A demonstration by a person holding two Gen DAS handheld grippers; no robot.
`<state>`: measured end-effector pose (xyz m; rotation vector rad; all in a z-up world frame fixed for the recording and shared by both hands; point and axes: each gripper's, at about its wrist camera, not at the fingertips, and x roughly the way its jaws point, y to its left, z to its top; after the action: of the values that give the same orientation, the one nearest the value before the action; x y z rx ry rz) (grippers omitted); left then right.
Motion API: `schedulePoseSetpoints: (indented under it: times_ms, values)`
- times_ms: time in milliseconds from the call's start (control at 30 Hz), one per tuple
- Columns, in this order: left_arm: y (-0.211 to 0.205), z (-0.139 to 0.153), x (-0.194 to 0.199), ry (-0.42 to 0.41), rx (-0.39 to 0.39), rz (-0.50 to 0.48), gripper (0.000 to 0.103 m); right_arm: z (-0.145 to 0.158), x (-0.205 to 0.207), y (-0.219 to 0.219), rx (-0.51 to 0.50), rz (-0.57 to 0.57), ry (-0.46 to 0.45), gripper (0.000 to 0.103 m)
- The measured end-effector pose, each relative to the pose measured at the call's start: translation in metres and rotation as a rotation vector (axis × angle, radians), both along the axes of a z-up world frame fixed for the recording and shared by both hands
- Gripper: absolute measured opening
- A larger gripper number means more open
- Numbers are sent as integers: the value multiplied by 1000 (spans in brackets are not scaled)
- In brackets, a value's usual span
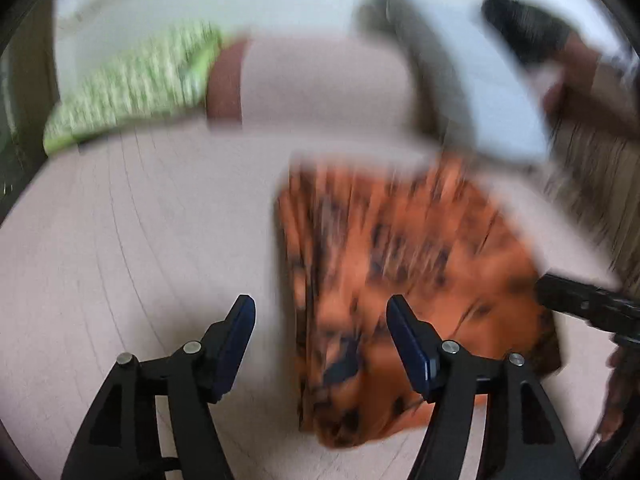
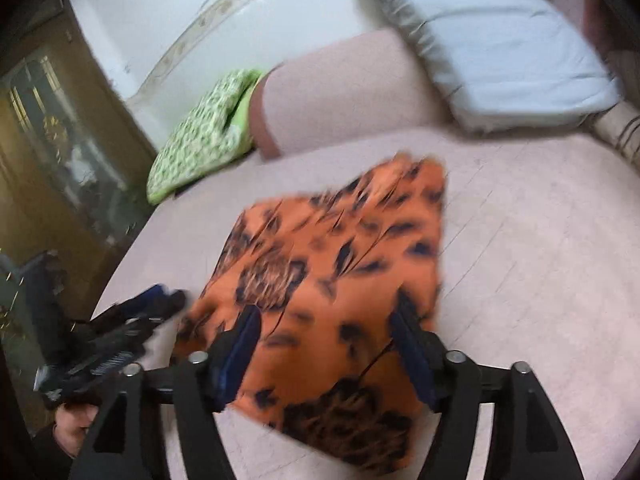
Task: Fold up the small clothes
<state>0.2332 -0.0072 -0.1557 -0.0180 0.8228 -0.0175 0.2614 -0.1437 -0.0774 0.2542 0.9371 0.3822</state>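
Note:
An orange garment with black leaf print (image 1: 400, 280) lies folded flat on a pale pink bed sheet (image 1: 140, 240); it also shows in the right wrist view (image 2: 328, 280). My left gripper (image 1: 320, 320) is open and empty, above the garment's left edge. It shows at the left of the right wrist view (image 2: 160, 300), beside the cloth. My right gripper (image 2: 326, 320) is open and empty, hovering over the garment's near part. It shows at the right edge of the left wrist view (image 1: 580, 304). Both views are motion-blurred.
A green patterned cushion (image 2: 200, 140), a pink bolster (image 2: 340, 92) and a white pillow (image 2: 512, 52) lie at the head of the bed. A wooden glass-front cabinet (image 2: 52, 140) stands left of the bed. The sheet (image 2: 540, 260) extends right of the garment.

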Motion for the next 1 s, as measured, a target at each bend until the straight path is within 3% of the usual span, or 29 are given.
schedulePoseSetpoints:
  times_ms: [33,100,200,333,400,500,567,733,867,933,1000]
  values:
    - [1,-17,6,85,-20,1,70,-8,2,2,-36,-8,26,74]
    - [10,-9,-3,42,-82,38,70,4,-6,2,-35,-26,5,74]
    - [7,14,-14,-30,-34,49,75,30,-9,7,-24,-7,-32,73]
    - [2,19,-13,-42,-11,44,79,47,4,13,19,-28,-68,73]
    - [-2,11,-11,-27,17,36,79,41,17,17,42,-46,-34,74]
    - [4,0,-11,12,20,39,79,-5,46,11,77,-81,129,80]
    - [13,-2,-7,26,-18,40,79,-9,45,6,111,-112,103,80]
    - [16,-2,-5,27,-34,56,80,21,30,19,76,-96,18,80]
    - [12,-1,-11,21,-13,41,80,-7,43,21,-1,-91,118,81]
    - [15,1,-20,14,3,44,80,10,33,15,51,-140,98,80]
    - [16,3,-27,7,19,59,80,28,20,18,33,-134,69,80]
